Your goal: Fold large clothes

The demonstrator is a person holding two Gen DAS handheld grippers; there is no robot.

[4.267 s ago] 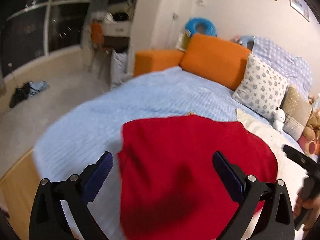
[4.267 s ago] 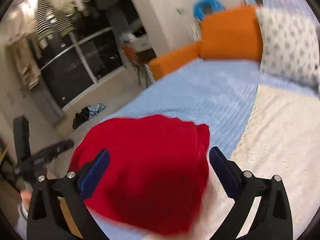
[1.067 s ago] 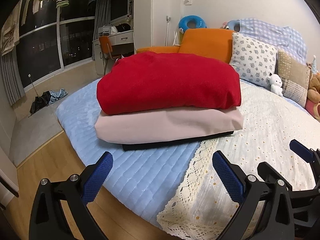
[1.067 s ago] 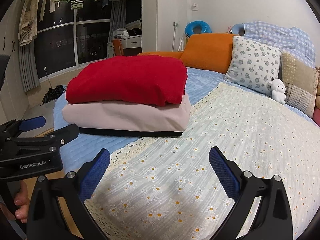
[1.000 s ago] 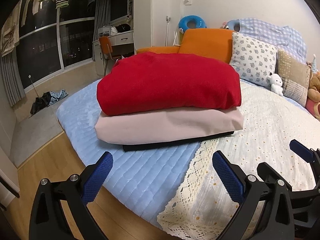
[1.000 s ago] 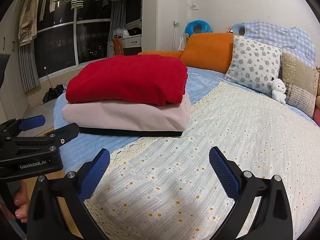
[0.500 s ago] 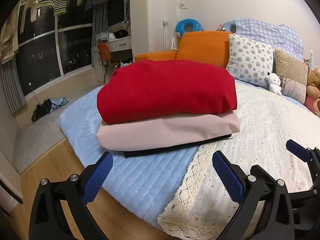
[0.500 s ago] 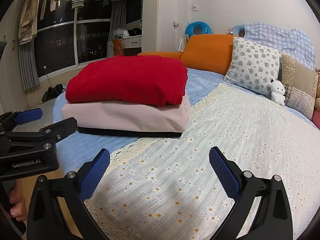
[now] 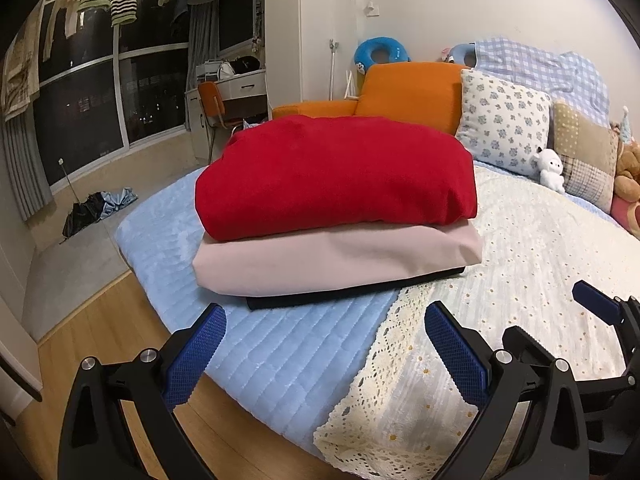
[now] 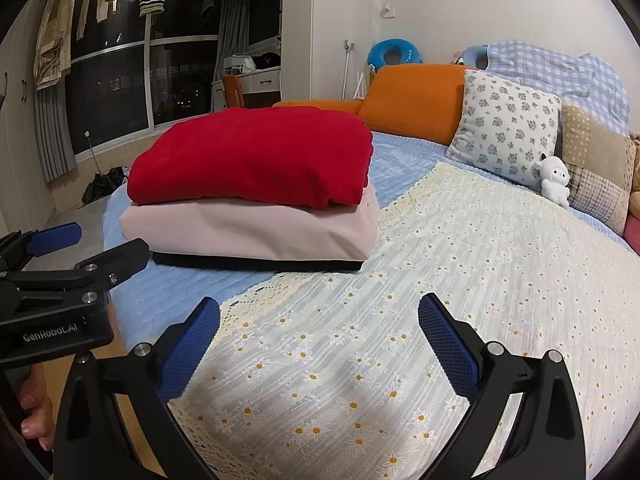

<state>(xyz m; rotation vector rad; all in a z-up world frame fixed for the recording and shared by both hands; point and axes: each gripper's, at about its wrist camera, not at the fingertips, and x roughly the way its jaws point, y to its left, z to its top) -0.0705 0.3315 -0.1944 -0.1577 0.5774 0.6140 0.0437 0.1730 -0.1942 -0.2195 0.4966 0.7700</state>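
The bed (image 9: 304,356) fills both views, and the landmark on it is the stack of folded clothes on the light blue quilted blanket (image 9: 168,236) near the foot corner. The folded red garment (image 9: 336,176) now lies squarely on top of that stack, over the folded pink garment (image 9: 336,256) and a thin black garment (image 9: 352,298) at the bottom; a few seconds ago the red piece was a blurred mass right under both grippers, so it has since been released and left in place. To the right of the stack spreads the cream daisy-print coverlet (image 10: 440,312), and beyond the stack sit the orange cushion (image 9: 412,92) and the floral pillow (image 9: 504,120). Both tools have drawn back toward the bed's edge, well apart from the stack: the left gripper (image 9: 324,352) and the right gripper (image 10: 320,344) each stand with jaws spread wide and nothing between them. Over the last second the views barely shift. This reads as the red garment's fold being finished, with no unfolded garment visible on the bed.
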